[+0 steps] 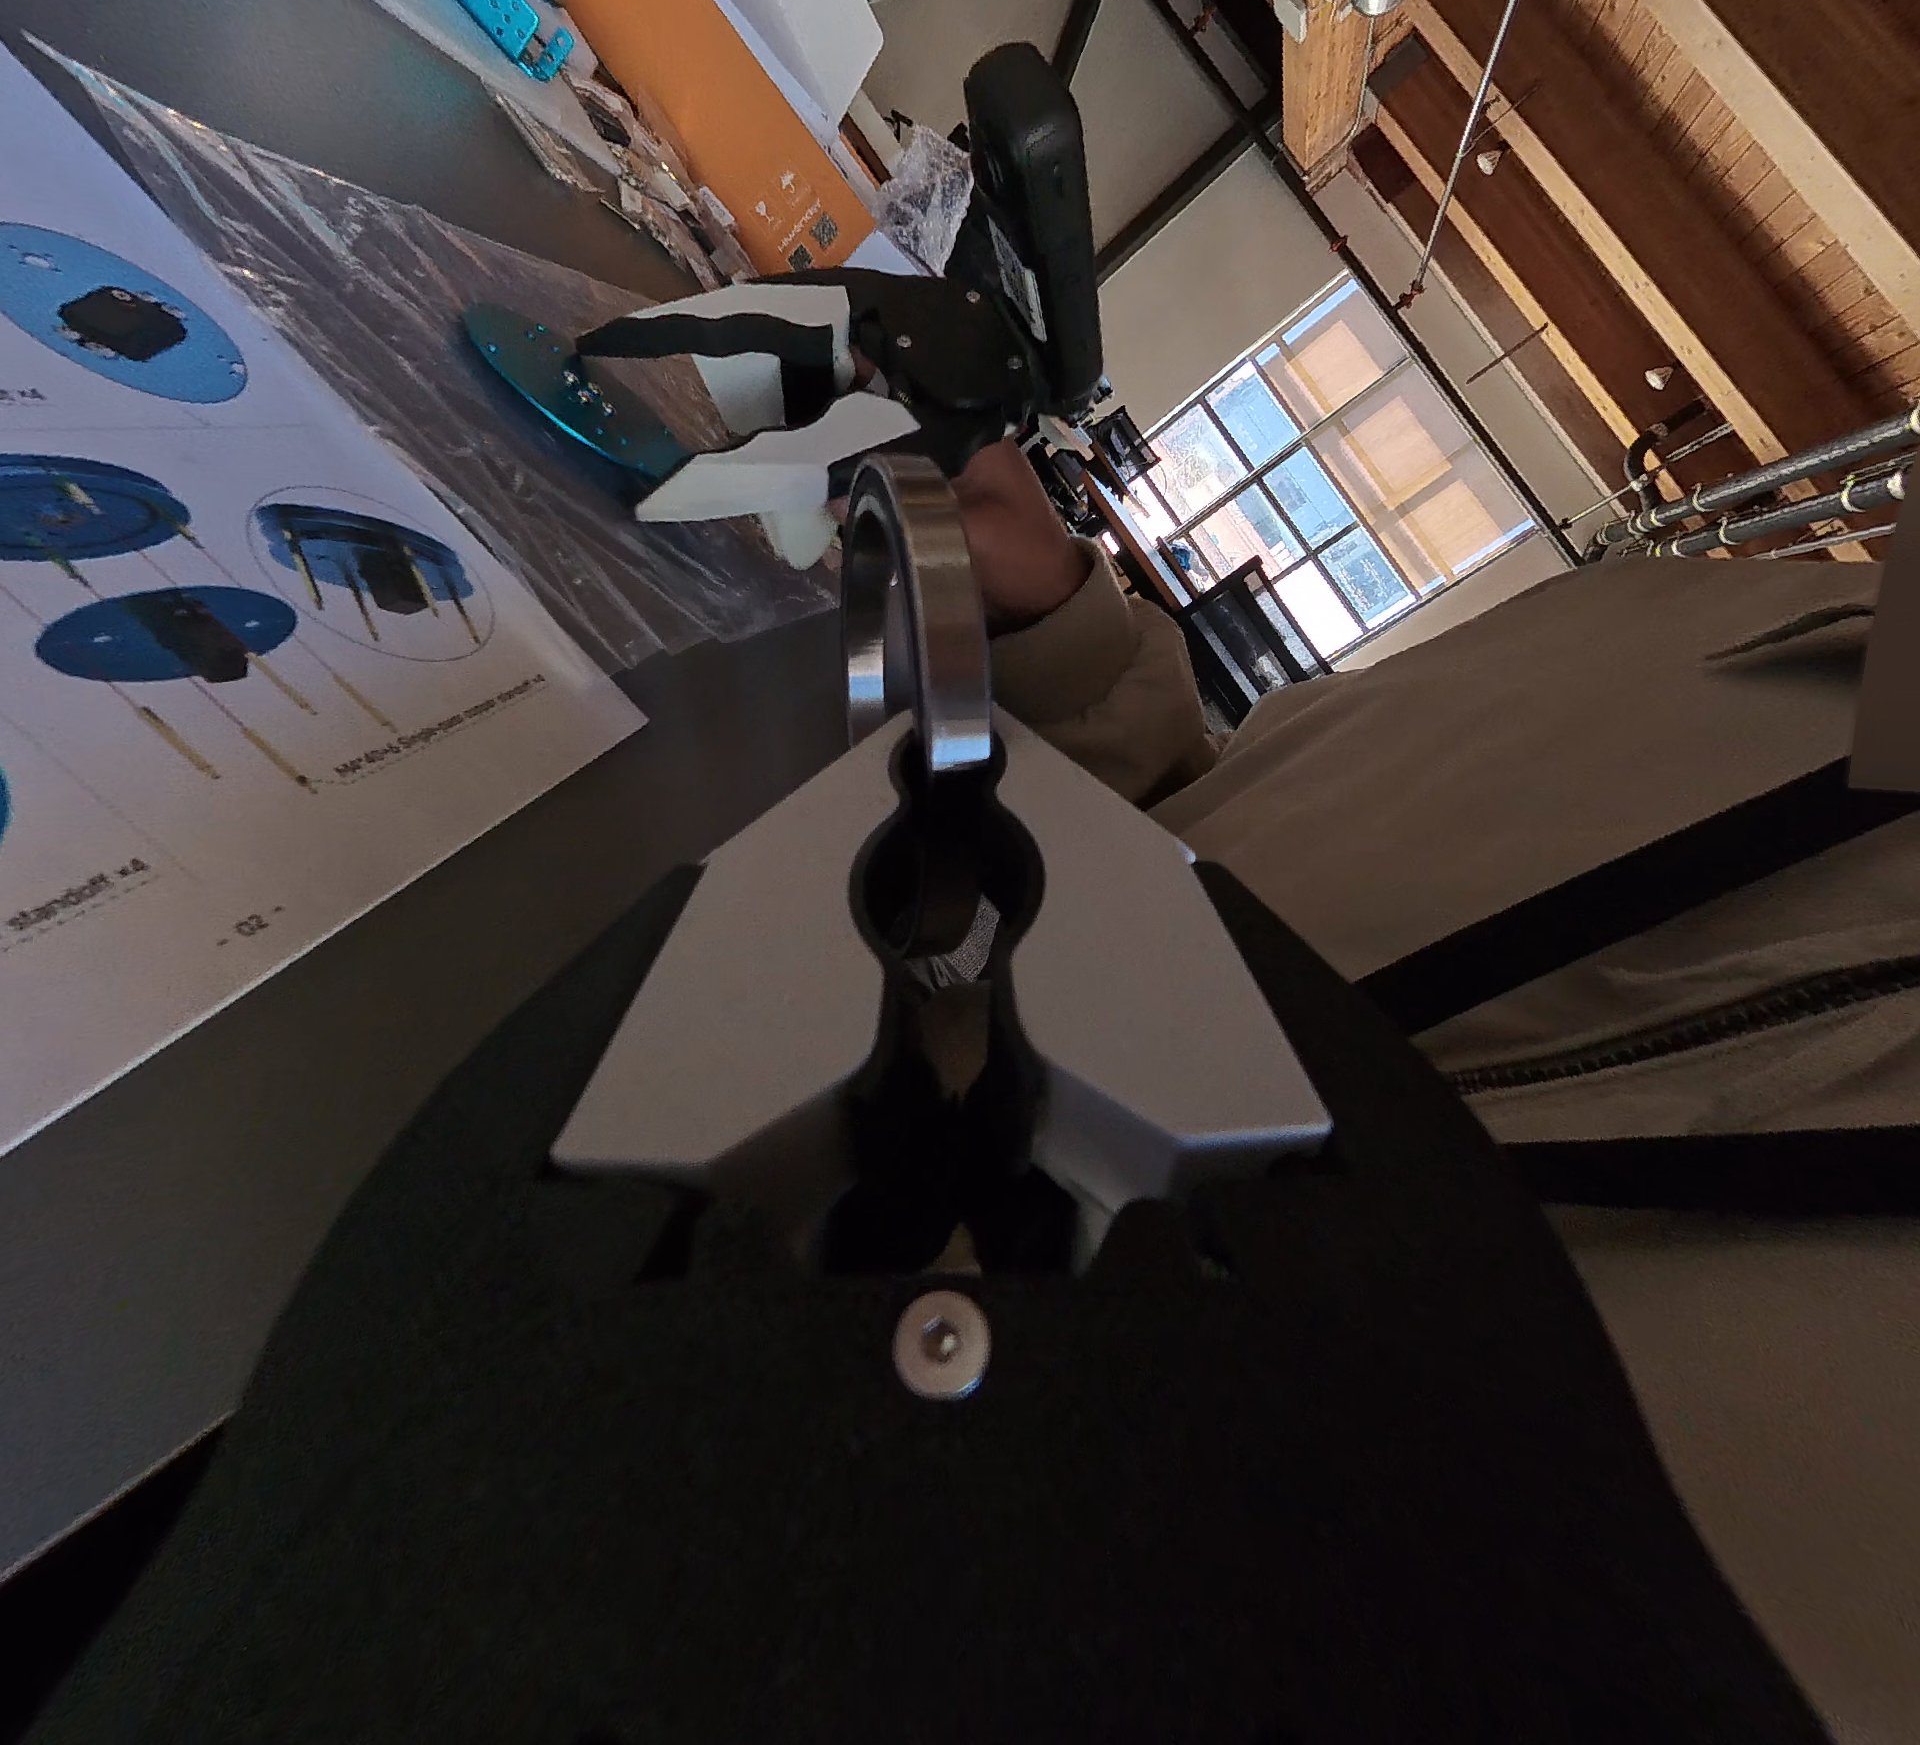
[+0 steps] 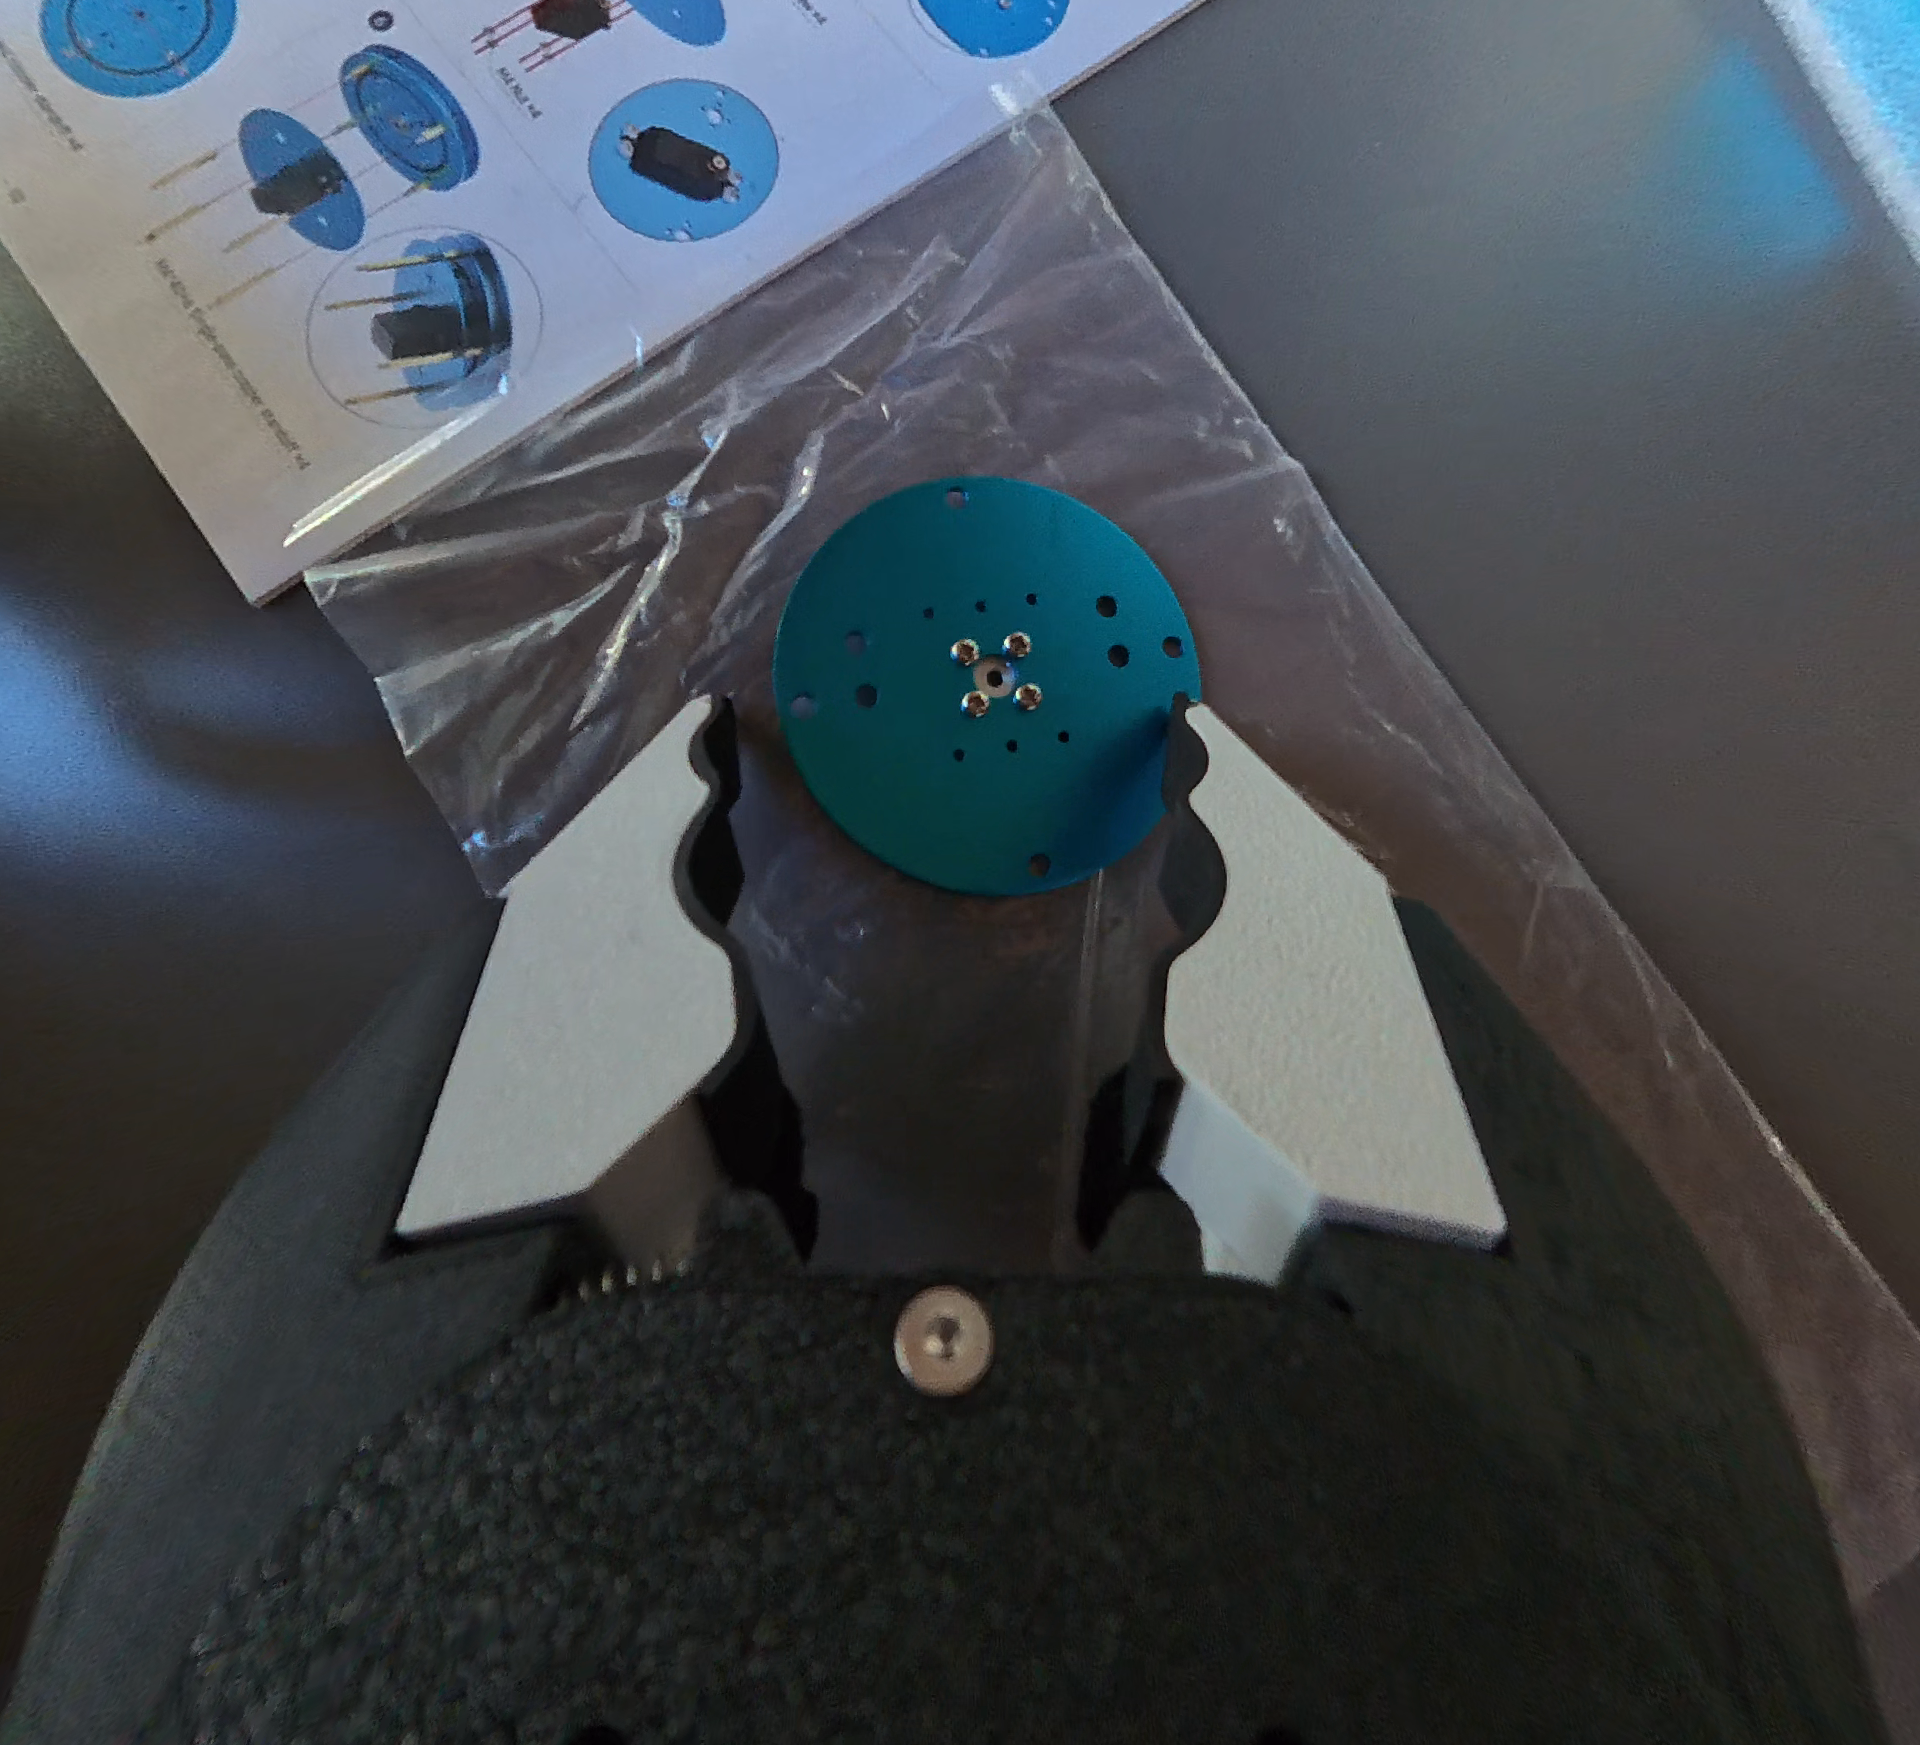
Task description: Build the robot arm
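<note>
Two tools: our left tool (image 1: pixel 940 739) pinches a stiff, slick steel ring (image 1: pixel 914 594) by its rim, our right tool (image 2: pixel 951 729) gapes around the thin blue disc (image 2: pixel 982 682) on the desk's plastic bag (image 2: pixel 1195 407).

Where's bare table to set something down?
Bare grey table lies right of the plastic bag, before the white foam. Crowded: booklet, blue disc between the open right tool.
</note>
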Demonstrator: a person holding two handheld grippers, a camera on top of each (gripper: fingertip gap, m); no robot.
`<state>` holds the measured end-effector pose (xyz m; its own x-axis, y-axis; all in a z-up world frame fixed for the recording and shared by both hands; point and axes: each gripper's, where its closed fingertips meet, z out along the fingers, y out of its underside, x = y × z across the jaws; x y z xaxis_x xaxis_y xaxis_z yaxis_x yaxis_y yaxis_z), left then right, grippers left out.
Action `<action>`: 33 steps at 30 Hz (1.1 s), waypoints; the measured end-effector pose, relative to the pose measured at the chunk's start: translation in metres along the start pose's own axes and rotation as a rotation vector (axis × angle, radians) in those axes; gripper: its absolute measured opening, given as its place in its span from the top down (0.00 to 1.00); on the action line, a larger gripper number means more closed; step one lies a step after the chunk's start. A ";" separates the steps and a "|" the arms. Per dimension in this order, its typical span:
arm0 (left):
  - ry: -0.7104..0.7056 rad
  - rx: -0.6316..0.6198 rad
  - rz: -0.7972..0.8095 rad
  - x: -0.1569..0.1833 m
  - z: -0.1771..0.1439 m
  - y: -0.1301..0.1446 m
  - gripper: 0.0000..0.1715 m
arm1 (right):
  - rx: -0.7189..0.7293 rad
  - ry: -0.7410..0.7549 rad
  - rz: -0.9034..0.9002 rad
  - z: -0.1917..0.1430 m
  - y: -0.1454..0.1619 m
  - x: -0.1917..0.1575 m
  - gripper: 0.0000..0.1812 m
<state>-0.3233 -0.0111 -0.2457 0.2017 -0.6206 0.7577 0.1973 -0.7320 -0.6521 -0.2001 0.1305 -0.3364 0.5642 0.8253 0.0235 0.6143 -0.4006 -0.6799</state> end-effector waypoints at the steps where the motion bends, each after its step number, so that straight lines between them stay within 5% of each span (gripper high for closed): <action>1: 0.000 -0.001 0.001 0.000 0.000 0.000 0.97 | 0.005 -0.020 0.003 0.000 -0.001 -0.001 0.55; 10: 0.024 0.001 -0.028 -0.003 0.005 -0.006 0.98 | 0.111 -0.116 0.004 -0.021 -0.021 -0.006 0.58; 14: 0.046 -0.014 -0.028 -0.002 0.016 -0.017 0.98 | 0.309 -0.448 0.087 -0.059 -0.055 -0.053 0.62; 18: 0.054 -0.024 -0.025 0.005 0.029 -0.026 0.98 | 0.309 -0.648 0.173 -0.076 -0.064 -0.096 0.70; 27: 0.058 0.007 -0.095 -0.004 0.057 -0.041 0.98 | 0.374 -0.221 0.218 -0.064 -0.057 -0.085 0.92; 33: 0.007 -0.122 -0.103 -0.020 0.095 -0.035 0.97 | 0.247 -0.136 0.380 -0.066 -0.027 -0.056 0.93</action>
<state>-0.2427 0.0538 -0.2403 0.1794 -0.5420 0.8210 0.0988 -0.8204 -0.5632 -0.2121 0.0684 -0.2714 0.6361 0.6900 -0.3455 0.2196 -0.5911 -0.7761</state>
